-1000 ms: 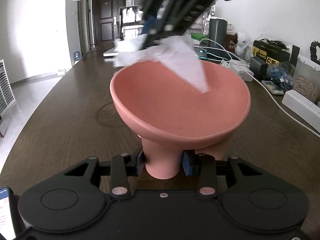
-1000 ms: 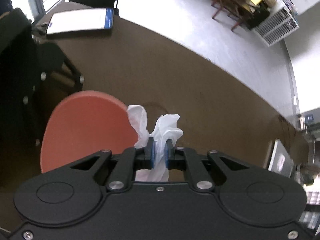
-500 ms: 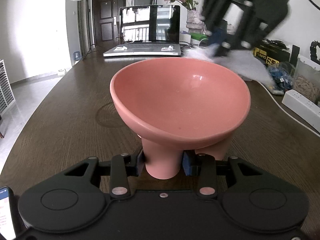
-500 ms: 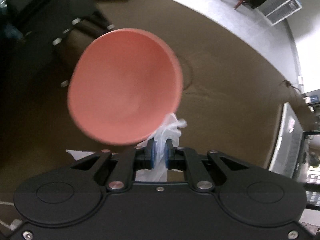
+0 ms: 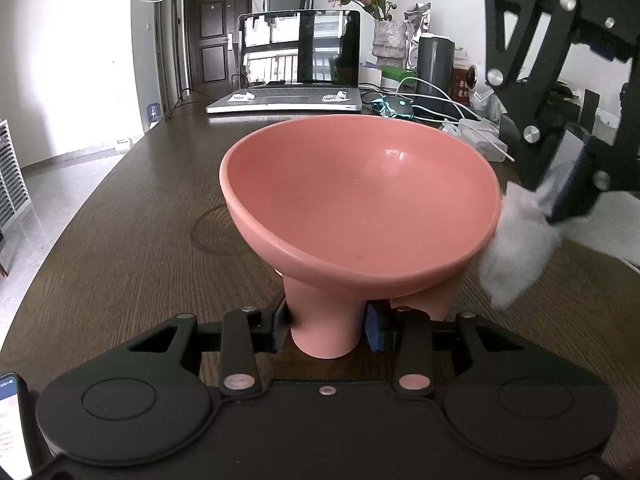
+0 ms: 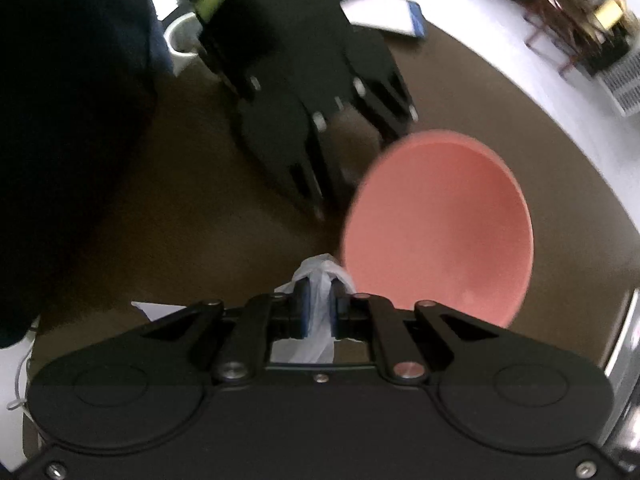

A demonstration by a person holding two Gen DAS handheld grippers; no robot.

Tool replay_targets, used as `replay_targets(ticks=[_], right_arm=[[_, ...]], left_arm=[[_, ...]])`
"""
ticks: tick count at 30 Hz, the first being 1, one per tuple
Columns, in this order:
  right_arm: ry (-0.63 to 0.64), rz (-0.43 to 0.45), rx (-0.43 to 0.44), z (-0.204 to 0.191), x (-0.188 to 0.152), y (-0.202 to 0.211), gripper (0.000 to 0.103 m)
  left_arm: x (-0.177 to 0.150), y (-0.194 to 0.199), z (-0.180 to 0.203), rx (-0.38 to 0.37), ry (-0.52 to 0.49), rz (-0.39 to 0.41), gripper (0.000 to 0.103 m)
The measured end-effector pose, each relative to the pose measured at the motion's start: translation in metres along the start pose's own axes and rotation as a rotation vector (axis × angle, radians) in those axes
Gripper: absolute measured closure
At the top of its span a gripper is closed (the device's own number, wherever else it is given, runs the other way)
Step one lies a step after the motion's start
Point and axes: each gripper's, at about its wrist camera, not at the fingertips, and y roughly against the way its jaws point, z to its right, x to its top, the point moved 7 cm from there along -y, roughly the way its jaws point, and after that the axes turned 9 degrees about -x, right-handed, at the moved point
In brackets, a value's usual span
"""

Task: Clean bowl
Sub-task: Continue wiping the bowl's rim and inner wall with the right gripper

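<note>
A pink footed bowl (image 5: 360,196) stands tilted toward the camera in the left wrist view. My left gripper (image 5: 326,330) is shut on the bowl's foot. The bowl's inside looks bare, with a few small droplets. My right gripper (image 6: 319,296) is shut on a white tissue (image 6: 316,304). In the left wrist view the right gripper (image 5: 560,200) sits just right of the bowl's rim, with the tissue (image 5: 516,252) hanging beside and below the rim. The bowl (image 6: 438,228) shows to the upper right in the right wrist view.
The dark wooden table (image 5: 132,220) holds an open laptop (image 5: 296,76) at the back. A mouse (image 5: 394,106), cables, chargers, a dark cylinder (image 5: 434,66) and a vase crowd the back right. A phone (image 5: 12,420) lies at the near left edge.
My right gripper has carried the tissue from above the bowl's far rim out to the right side of the bowl and lower. The left gripper and the bowl have not moved.
</note>
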Motion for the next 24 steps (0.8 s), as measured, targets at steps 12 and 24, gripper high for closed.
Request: replay_targets(ticks=[12,24], right_arm=[[0.168,0.079,-0.015,0.036,0.061,0.002,0.094],[0.112,0.031,-0.148,0.116,0.055,-0.012,0.094]], left_arm=[[0.000,0.000,0.000,0.002,-0.003,0.000,0.065],[0.000,0.001,-0.004,0.003,-0.004,-0.001,0.065]])
